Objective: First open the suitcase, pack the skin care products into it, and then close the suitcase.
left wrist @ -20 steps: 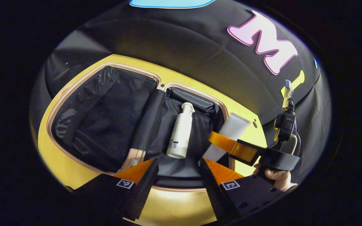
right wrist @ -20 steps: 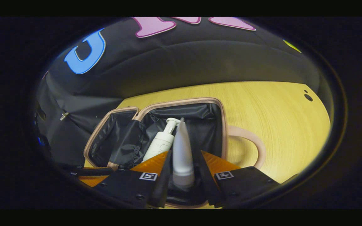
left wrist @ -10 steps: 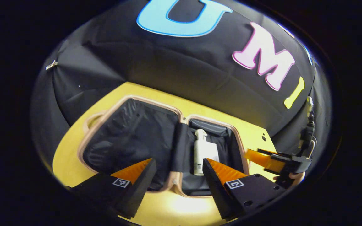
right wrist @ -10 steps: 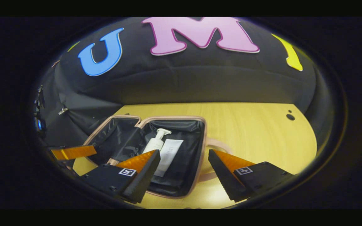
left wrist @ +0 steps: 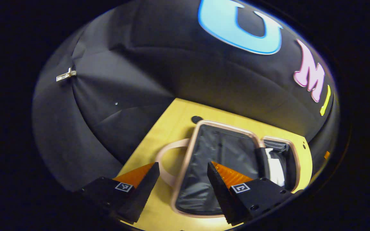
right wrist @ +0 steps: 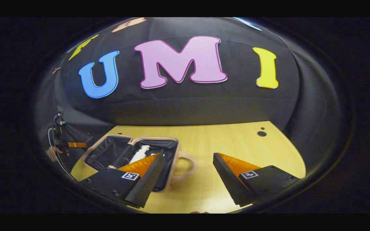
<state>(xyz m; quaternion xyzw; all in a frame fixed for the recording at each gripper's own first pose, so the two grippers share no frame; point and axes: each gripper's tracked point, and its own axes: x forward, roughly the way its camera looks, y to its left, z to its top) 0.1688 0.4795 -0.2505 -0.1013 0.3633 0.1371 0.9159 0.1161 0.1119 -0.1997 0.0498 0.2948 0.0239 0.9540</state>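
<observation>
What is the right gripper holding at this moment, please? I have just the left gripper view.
Observer: Nothing. The right gripper is open, with no object between its fingers.
Operator: Thank you. What is the white thing in the far half of the suitcase?
Observer: In the right gripper view, a white pump bottle lies in that half of the suitcase, pump head pointing toward the booth wall.

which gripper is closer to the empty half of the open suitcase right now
Left. The left gripper hangs open right above the empty half, one finger over it; the right gripper is off beyond the handle.
</observation>
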